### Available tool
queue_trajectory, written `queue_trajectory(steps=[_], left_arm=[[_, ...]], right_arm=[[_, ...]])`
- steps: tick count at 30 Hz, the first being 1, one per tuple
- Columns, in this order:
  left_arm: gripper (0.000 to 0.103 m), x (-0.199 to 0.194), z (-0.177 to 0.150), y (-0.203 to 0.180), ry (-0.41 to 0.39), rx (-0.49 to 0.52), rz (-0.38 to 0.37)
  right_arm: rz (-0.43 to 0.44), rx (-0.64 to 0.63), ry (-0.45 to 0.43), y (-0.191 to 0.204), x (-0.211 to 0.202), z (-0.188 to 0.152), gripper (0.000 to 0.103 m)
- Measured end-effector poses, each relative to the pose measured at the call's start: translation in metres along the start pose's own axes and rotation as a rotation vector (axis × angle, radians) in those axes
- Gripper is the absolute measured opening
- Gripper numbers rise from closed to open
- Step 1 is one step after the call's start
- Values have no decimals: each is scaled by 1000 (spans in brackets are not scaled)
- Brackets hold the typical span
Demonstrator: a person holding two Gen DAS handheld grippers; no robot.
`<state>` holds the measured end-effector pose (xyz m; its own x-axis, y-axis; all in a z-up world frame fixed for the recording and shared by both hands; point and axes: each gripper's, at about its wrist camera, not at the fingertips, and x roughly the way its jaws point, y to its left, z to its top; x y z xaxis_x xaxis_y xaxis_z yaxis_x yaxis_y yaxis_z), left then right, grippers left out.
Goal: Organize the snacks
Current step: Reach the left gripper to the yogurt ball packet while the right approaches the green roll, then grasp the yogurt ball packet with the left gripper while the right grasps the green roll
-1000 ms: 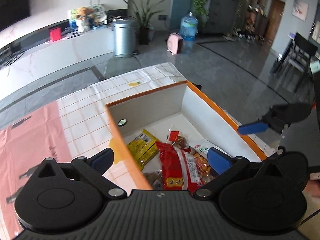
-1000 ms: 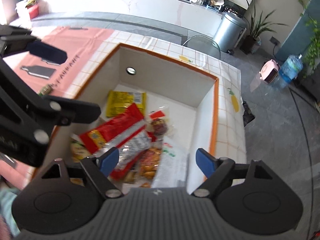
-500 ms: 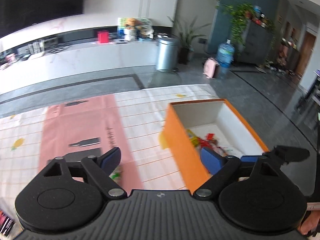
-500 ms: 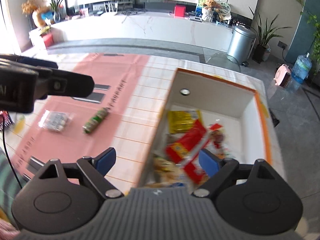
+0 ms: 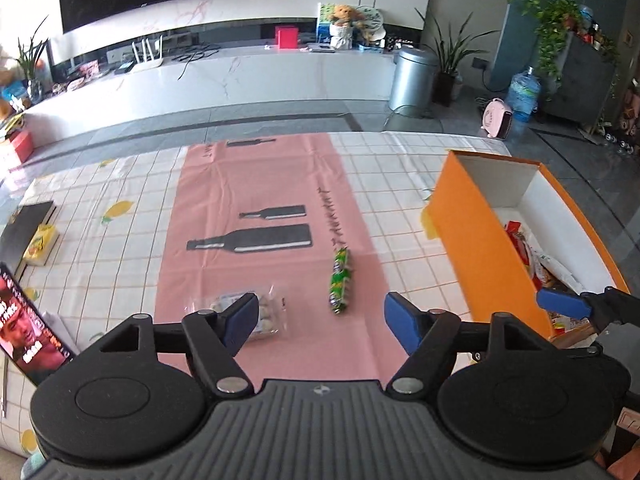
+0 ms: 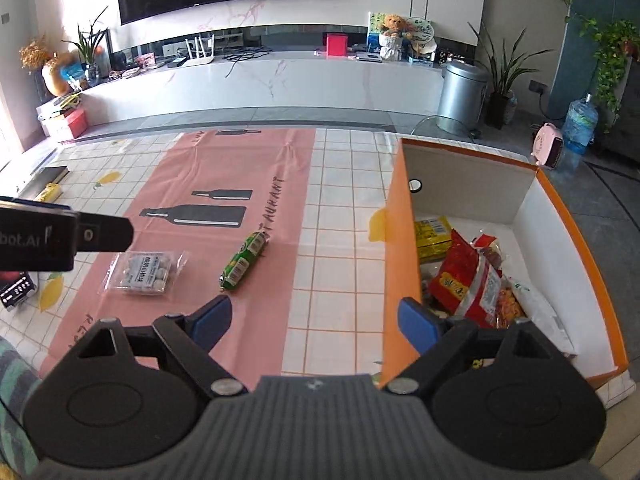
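Observation:
An orange box (image 5: 476,240) (image 6: 400,240) with white inside stands on the right of the table and holds several snack packs, among them a red one (image 6: 468,280). A green snack stick (image 5: 340,280) (image 6: 242,260) and a clear pack of small round sweets (image 5: 266,314) (image 6: 142,272) lie on the pink mat. My left gripper (image 5: 320,320) is open and empty, just before both loose snacks. My right gripper (image 6: 312,320) is open and empty, over the box's left wall.
A phone (image 5: 28,328) lies at the left table edge. A dark book with a yellow pack (image 5: 40,240) sits at the far left. Beyond the table are a white counter, a steel bin (image 5: 412,80) and plants.
Both grippers have swung left, away from above the box, toward the pink mat. The loose green stick and clear pack have come into view. Both stay open.

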<state>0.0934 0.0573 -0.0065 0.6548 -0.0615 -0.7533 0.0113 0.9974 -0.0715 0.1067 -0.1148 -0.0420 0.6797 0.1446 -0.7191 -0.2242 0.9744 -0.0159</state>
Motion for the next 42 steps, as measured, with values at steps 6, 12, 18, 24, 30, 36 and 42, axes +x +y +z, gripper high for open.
queue_trajectory(steps=[6, 12, 18, 24, 30, 36, 42], left_arm=[[85, 11, -5, 24, 39, -30, -17], [85, 32, -9, 42, 75, -62, -21], [85, 60, -11, 54, 134, -71, 3], [85, 85, 2, 75, 170, -131, 27], [85, 112, 17, 89, 227, -118, 17], [85, 131, 16, 92, 299, 22, -15], [85, 135, 5, 91, 350, 149, -43]], right_arm=[[8, -17, 26, 21, 16, -8, 85], [20, -28, 33, 33, 35, -3, 83], [49, -6, 63, 37, 63, 1, 76], [76, 10, 90, 42, 93, 7, 69], [113, -12, 87, 56, 118, 23, 67], [144, -18, 113, 67, 148, 34, 60], [144, -15, 151, 71, 175, 36, 51]])
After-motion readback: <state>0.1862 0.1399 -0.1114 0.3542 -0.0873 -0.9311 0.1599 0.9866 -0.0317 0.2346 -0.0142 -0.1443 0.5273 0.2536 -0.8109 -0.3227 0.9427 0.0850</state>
